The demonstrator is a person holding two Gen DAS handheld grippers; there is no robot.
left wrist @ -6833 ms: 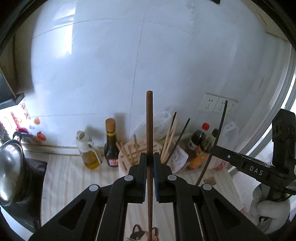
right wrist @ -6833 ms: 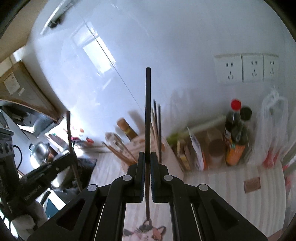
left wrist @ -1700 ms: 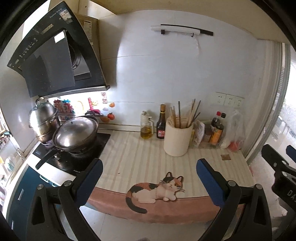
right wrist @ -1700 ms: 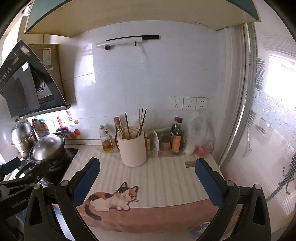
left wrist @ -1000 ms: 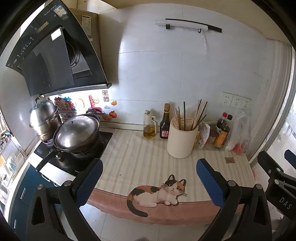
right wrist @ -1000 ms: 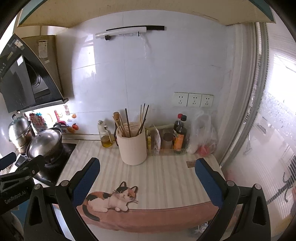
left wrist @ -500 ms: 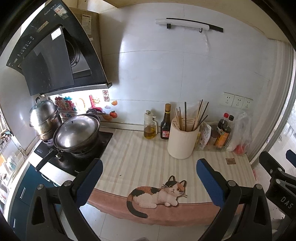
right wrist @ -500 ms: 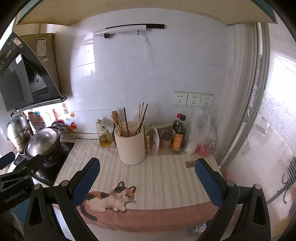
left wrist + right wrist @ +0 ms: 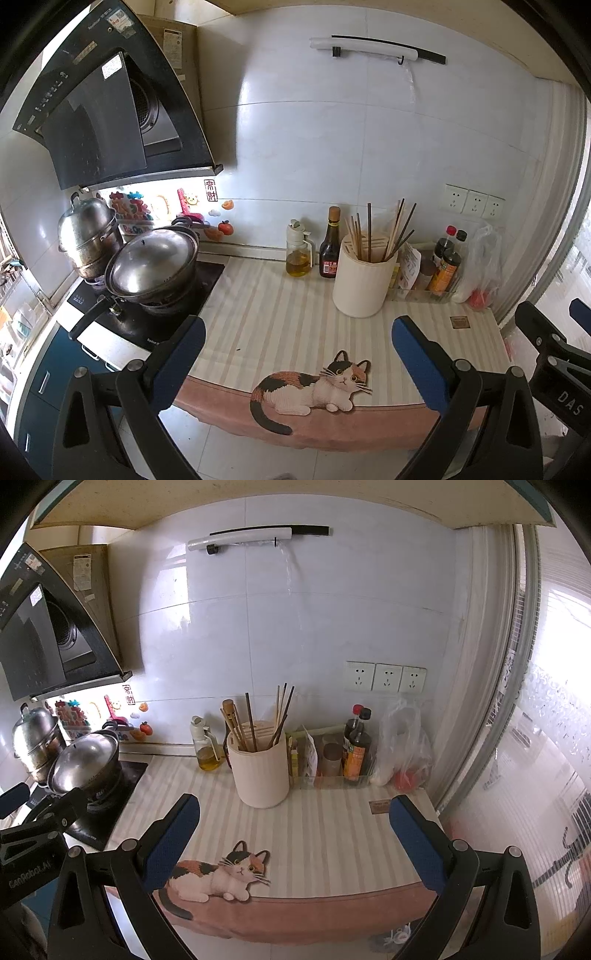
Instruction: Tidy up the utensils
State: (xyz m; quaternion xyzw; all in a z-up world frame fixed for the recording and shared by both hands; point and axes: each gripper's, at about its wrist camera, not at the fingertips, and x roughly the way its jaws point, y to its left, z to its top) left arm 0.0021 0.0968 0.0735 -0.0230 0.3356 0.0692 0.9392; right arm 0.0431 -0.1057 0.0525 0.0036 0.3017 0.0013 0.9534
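Both tongs stood wide apart and held nothing. The left tongs (image 9: pixel 297 354) hung off the front edge of the worktop (image 9: pixel 280 314), blue pads (image 9: pixel 415 363) facing inward; the right tongs (image 9: pixel 293 836) were in the same attitude, also short of the front edge. Each pair showed at the margin of the other's view, well apart.

The chopsticks (image 9: pixel 369 230) stood upright to slightly fanned in a cream cylindrical holder (image 9: pixel 364 286) — the holder sat toward the back edge of the worktop, right of centre in the left wrist view. From the right wrist view the same chopsticks (image 9: pixel 251 718) rose from the holder (image 9: pixel 260 775), some leaning left, some right. How many there were could not be told.

Just beside the holder on its left stood a dark sauce bottle (image 9: pixel 330 245) and a clear oil dispenser (image 9: pixel 299 254), both against the back wall. On its right, a clear tray (image 9: pixel 424 291) held further bottles, with a plastic bag (image 9: pixel 480 266) at the back right corner.

A striped cloth with a cat design (image 9: pixel 314 391) covered the worktop and draped over its front edge. At the left end was a hob carrying a lidded wok (image 9: pixel 151 266) and a steel pot (image 9: pixel 88 240) — a range hood (image 9: pixel 110 110) hung above them.
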